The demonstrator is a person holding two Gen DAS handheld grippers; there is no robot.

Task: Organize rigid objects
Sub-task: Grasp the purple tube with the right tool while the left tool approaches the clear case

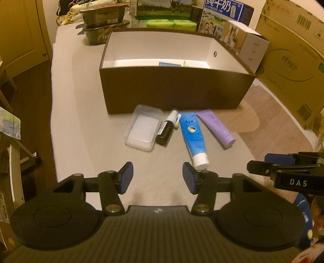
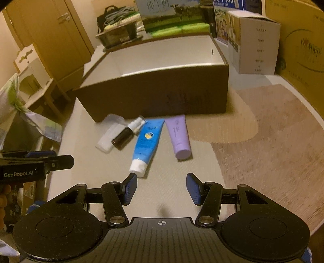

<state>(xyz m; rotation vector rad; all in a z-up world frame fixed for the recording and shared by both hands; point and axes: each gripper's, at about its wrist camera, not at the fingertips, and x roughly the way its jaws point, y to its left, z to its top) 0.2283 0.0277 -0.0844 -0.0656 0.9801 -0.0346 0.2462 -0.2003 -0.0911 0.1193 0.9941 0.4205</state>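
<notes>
Four items lie in a row on the table in front of a dark open box [image 1: 172, 89] [image 2: 154, 95]: a clear plastic case [image 1: 144, 127] [image 2: 107, 137], a small dark spray bottle [image 1: 167, 129] [image 2: 127, 134], a blue tube [image 1: 193, 137] [image 2: 146, 143] with a white cap, and a purple tube [image 1: 216, 127] [image 2: 179, 136]. My left gripper [image 1: 158, 177] hangs open just short of the blue tube's cap, nothing between its pads. My right gripper [image 2: 161, 187] is open too, below and between the two tubes, empty. Inside the box a blue item [image 1: 169, 64] shows at the bottom.
Cartons and food trays crowd the table's far side behind the box: a milk carton [image 1: 226, 12], a white carton [image 1: 251, 48] [image 2: 255, 44], a big brown carton [image 1: 291, 60]. The table edge drops off at the left to a wooden floor. The other gripper enters each view from the side.
</notes>
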